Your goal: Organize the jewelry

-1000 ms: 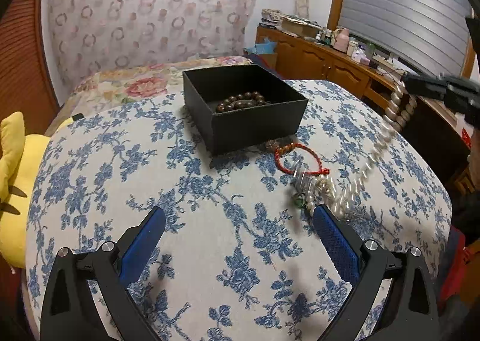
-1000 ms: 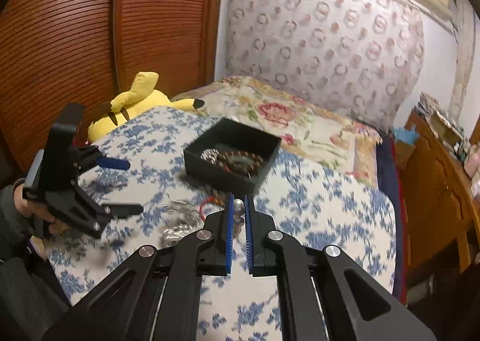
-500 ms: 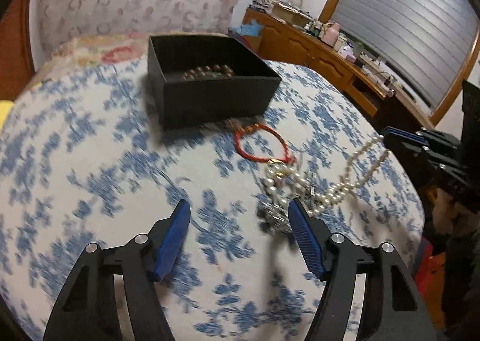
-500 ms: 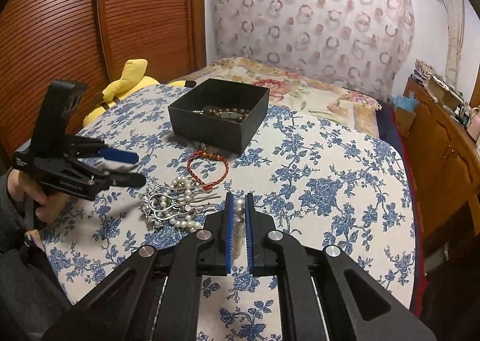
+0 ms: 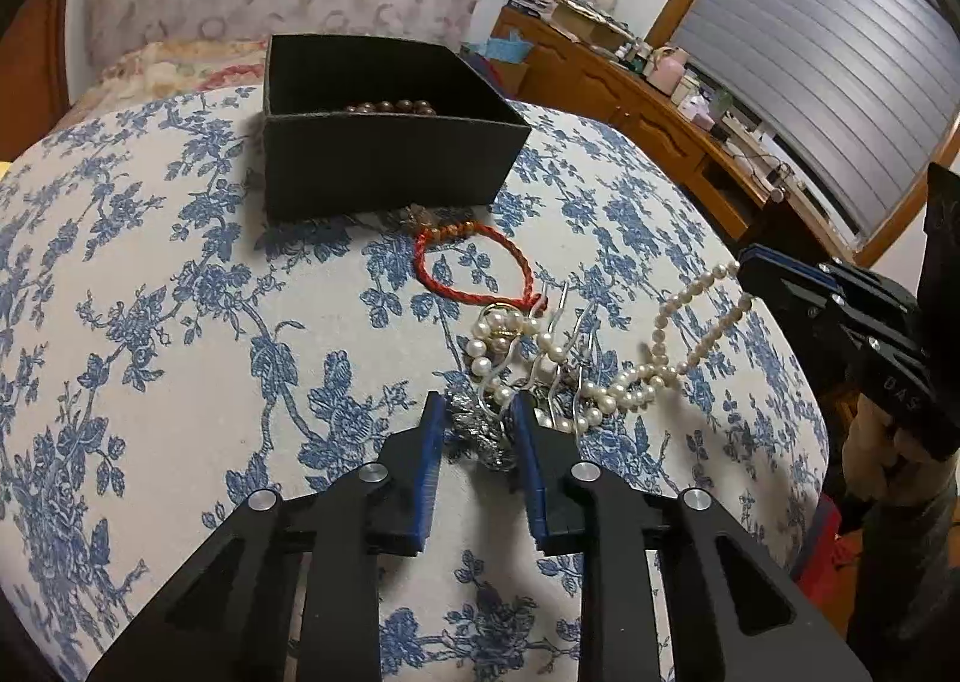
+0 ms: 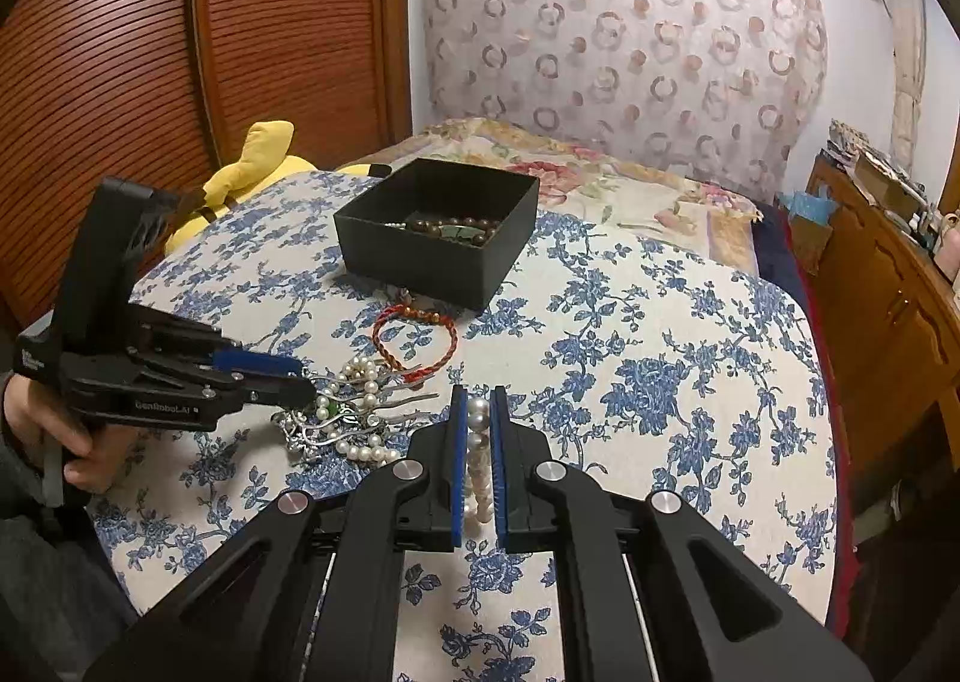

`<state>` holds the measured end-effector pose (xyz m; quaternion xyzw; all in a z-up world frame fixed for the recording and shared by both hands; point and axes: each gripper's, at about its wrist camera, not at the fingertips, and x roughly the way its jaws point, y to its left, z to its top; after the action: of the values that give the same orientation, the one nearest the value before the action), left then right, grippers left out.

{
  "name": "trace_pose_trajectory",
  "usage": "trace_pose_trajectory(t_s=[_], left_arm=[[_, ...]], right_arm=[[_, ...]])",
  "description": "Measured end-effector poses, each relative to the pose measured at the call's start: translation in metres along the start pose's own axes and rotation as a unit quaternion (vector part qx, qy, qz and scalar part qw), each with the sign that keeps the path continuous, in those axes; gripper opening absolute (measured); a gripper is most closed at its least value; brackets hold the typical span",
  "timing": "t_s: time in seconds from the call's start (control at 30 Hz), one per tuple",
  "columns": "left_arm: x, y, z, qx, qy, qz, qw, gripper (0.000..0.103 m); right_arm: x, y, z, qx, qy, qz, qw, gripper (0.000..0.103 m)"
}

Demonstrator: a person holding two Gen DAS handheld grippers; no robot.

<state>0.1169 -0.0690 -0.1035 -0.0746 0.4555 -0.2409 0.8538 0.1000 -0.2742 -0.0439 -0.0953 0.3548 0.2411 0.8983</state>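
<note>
A black open box (image 5: 384,154) stands on the blue-flowered cloth (image 5: 150,322) and holds a brown bead bracelet (image 5: 390,108). A red cord bracelet (image 5: 474,268) lies in front of it. My left gripper (image 5: 477,424) is shut on a silver hair comb (image 5: 480,436) that is tangled with a pearl necklace (image 5: 630,376). My right gripper (image 6: 478,412) is shut on the pearl necklace (image 6: 478,442), whose strand runs taut from the tangle (image 6: 342,418) to it. The right gripper also shows at the right of the left wrist view (image 5: 780,274).
A yellow plush toy (image 6: 252,166) lies at the table's far left edge. A flowered bedspread (image 6: 600,172) lies behind the box. A wooden cabinet (image 6: 888,286) with clutter stands to the right, wooden shutter doors (image 6: 120,52) to the left.
My left gripper has come down onto the jewelry pile and closed from wide open onto the silver comb. My right gripper has lowered with the pearl strand still in it.
</note>
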Motion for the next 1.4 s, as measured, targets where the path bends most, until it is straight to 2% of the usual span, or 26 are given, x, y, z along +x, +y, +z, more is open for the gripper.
trace_pose_trajectory(t_s=[0.23, 0.3, 0.57, 0.7, 0.83, 0.97, 1.1, 1.4], left_arm=[[-0.011, -0.007, 0.001, 0.012, -0.023, 0.006, 0.9996, 0.015], [-0.018, -0.006, 0.004, 0.014, -0.032, -0.005, 0.9994, 0.007], [-0.052, -0.007, 0.017, 0.048, -0.057, 0.023, 0.997, 0.006], [-0.069, -0.003, 0.021, 0.057, -0.064, 0.027, 0.9959, 0.006], [-0.076, -0.001, 0.024, 0.083, -0.06, 0.056, 0.9932, 0.006], [-0.078, 0.011, 0.023, 0.086, -0.052, 0.074, 0.9921, 0.006], [-0.081, 0.022, 0.017, 0.078, -0.051, 0.081, 0.9924, 0.006], [-0.101, 0.022, 0.035, 0.07, -0.096, 0.084, 0.9893, 0.006]], right_arm=[[0.001, -0.003, -0.001, 0.002, 0.0, -0.005, 1.0, 0.008], [0.0, -0.004, -0.001, 0.002, -0.001, -0.007, 1.0, 0.008], [-0.004, -0.005, 0.006, 0.004, -0.014, -0.013, 1.0, 0.008], [-0.005, -0.007, 0.009, 0.002, -0.023, -0.037, 0.999, 0.008], [-0.011, -0.013, 0.016, 0.012, -0.054, -0.068, 0.996, 0.008], [-0.021, -0.021, 0.027, 0.029, -0.087, -0.082, 0.992, 0.008], [-0.031, -0.027, 0.038, 0.039, -0.114, -0.067, 0.99, 0.008], [-0.052, -0.009, 0.074, 0.006, -0.147, -0.052, 0.988, 0.008]])
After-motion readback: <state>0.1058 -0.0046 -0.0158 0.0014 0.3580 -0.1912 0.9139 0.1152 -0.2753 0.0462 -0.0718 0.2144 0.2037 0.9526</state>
